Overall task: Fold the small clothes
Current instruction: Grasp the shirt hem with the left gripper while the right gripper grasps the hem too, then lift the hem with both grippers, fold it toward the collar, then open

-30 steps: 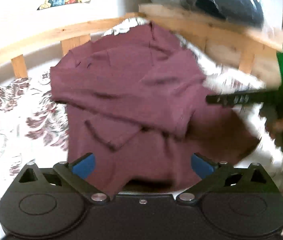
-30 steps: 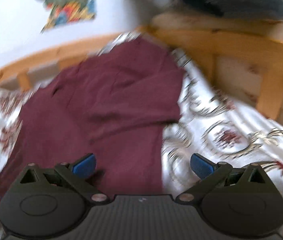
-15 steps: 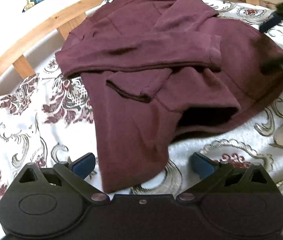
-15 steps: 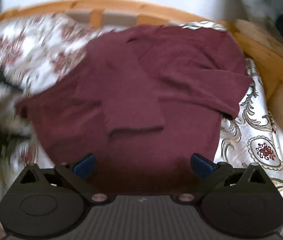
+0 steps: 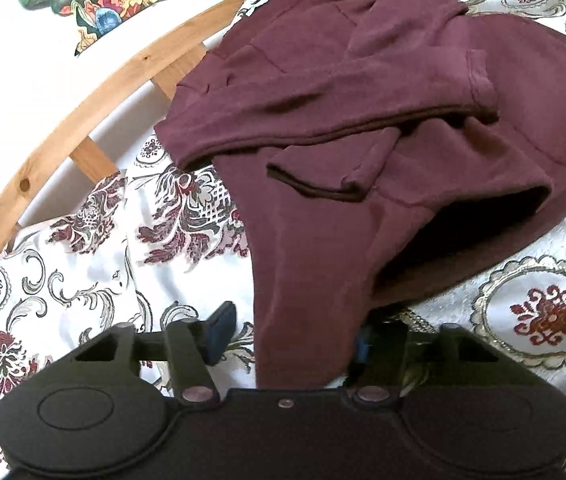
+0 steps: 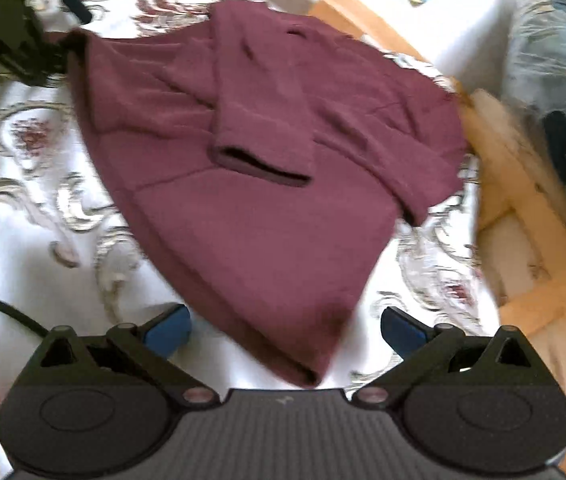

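A maroon sweater point(image 5: 363, 120) is spread out on the bed's floral cover point(image 5: 83, 248), straight ahead of both sets of jaws, with both sleeves crossed over the chest and one dark-edged cuff point(image 5: 315, 188) lying on top near the middle. In the left wrist view, the left gripper point(image 5: 291, 336) has its jaws drawn partway in around the sweater's bottom corner: the cloth runs right between the two blue pads, the right pad is pretty much buried against it and the left pad sits just beside the edge, so whether it's properly pinched can't be told. Just past that corner the hem is lifted and a dark hollow is left open under the fabric. In the right wrist view, which is kinda blurry, the right gripper point(image 6: 283, 330) is released, jaws spread wide, with the other bottom corner of the sweater point(image 6: 263, 160) hanging down between the pads but not touched by either. A wooden bed rail point(image 6: 523, 208) can be seen off to the right of those jaws, and a plastic-wrapped bluish bundle point(image 6: 555, 92) is parked beyond it. The left gripper is also caught at the far upper left of that view, at the sweater's edge.
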